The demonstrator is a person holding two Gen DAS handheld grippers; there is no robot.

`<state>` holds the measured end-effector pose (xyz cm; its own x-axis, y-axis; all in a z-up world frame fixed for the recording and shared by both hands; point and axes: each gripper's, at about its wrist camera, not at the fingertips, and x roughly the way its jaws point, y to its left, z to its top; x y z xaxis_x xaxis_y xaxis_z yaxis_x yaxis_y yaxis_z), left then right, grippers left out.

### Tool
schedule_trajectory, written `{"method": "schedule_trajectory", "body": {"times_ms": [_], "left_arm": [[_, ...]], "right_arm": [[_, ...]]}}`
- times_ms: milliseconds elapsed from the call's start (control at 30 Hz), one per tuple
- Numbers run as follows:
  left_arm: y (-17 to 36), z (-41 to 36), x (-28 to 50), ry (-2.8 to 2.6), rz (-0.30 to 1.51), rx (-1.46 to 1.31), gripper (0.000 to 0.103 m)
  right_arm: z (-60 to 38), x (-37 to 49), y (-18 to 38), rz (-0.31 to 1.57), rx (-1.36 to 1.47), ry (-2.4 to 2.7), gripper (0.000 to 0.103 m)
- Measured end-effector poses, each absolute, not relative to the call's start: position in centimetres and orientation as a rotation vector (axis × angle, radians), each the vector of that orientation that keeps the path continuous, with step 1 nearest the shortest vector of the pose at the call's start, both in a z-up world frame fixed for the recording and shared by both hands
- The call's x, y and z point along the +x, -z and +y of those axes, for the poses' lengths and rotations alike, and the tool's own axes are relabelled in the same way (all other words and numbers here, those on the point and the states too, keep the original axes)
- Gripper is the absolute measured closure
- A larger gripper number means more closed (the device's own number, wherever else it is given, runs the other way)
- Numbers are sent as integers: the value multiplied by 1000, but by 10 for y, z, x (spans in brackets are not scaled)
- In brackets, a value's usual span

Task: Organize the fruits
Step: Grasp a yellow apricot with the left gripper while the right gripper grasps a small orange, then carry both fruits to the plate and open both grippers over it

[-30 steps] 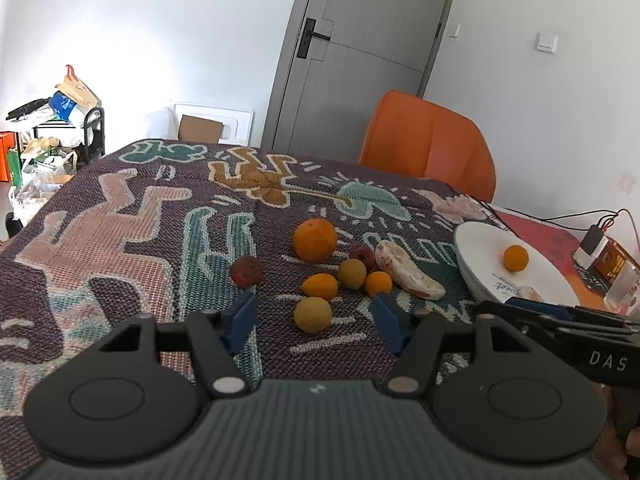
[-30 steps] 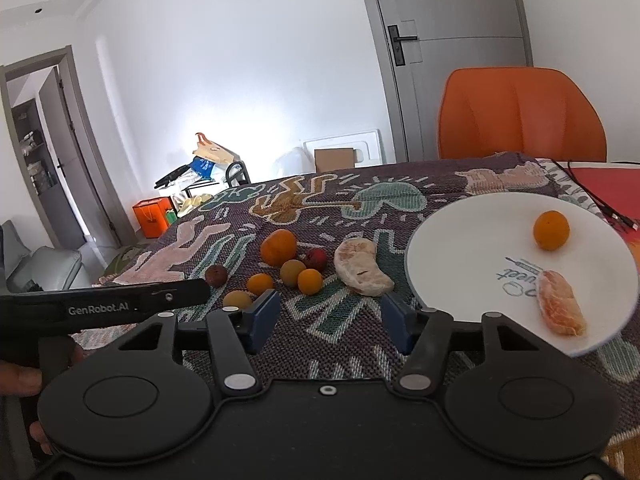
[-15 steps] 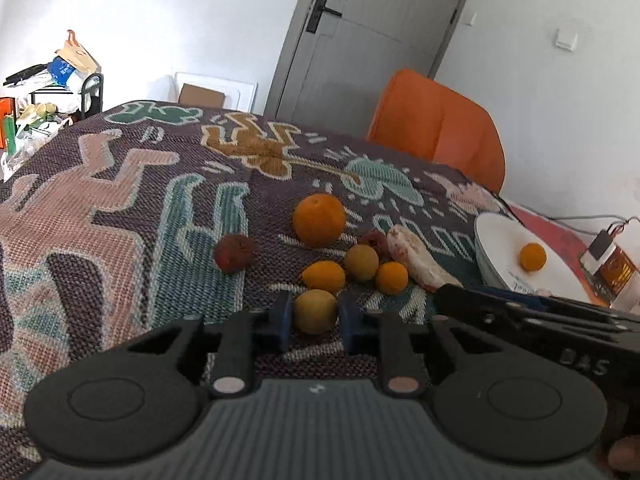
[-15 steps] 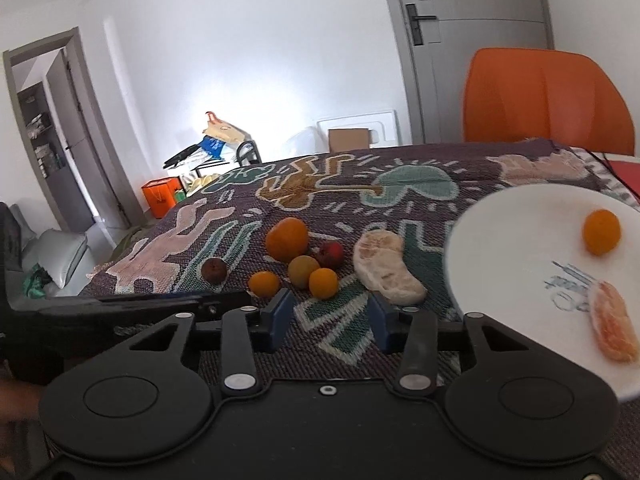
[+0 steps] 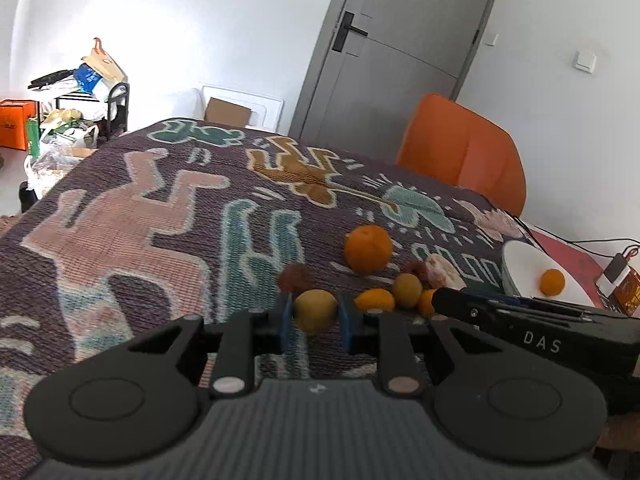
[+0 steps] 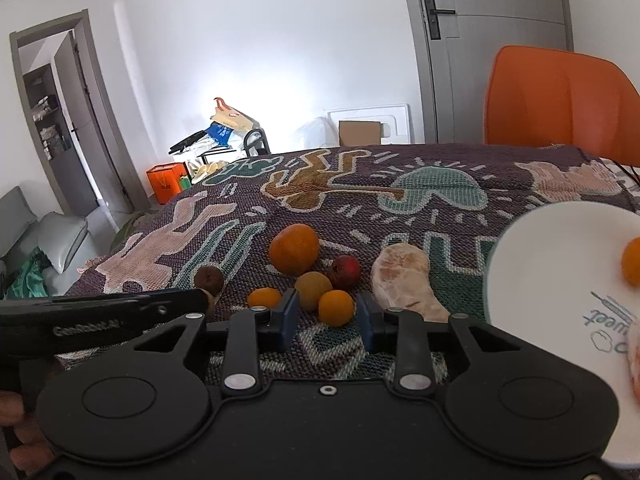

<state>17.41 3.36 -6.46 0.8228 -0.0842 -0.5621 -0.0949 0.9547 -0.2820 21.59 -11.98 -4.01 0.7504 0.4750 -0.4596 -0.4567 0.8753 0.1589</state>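
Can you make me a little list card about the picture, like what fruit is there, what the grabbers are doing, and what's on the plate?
Surface: patterned blanket
Left hand-held gripper: shut on yellow-green fruit
Right hand-held gripper: jaws closing around small orange fruit, pads not yet pressing it
Loose fruit: big orange, red fruit, brown fruit, peeled citrus piece
White plate: one small orange and a peeled segment
Behind: orange chair

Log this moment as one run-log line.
left gripper: shut on yellow fruit | right gripper: closing around small orange | plate: two pieces
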Motion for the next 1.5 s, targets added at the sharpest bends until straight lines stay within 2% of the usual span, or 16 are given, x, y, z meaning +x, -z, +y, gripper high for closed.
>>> {"method": "schedule_trajectory", "body": {"times_ms": [233,300,333,1500], "left_arm": [[61,45,169,-28,594,-312,80],[59,46,167,-29,591,-313,80],[58,46,166,-29,589,-312,80],[30,-22,148,101,556,-260,80]], "right_arm": [[-109,225,44,517,-7,-504,75],[-110,227,46,528,-17,-494,78],[-110,229,47,537,-18,-493,85],[-201,153,15,413,135,-386,85]]}}
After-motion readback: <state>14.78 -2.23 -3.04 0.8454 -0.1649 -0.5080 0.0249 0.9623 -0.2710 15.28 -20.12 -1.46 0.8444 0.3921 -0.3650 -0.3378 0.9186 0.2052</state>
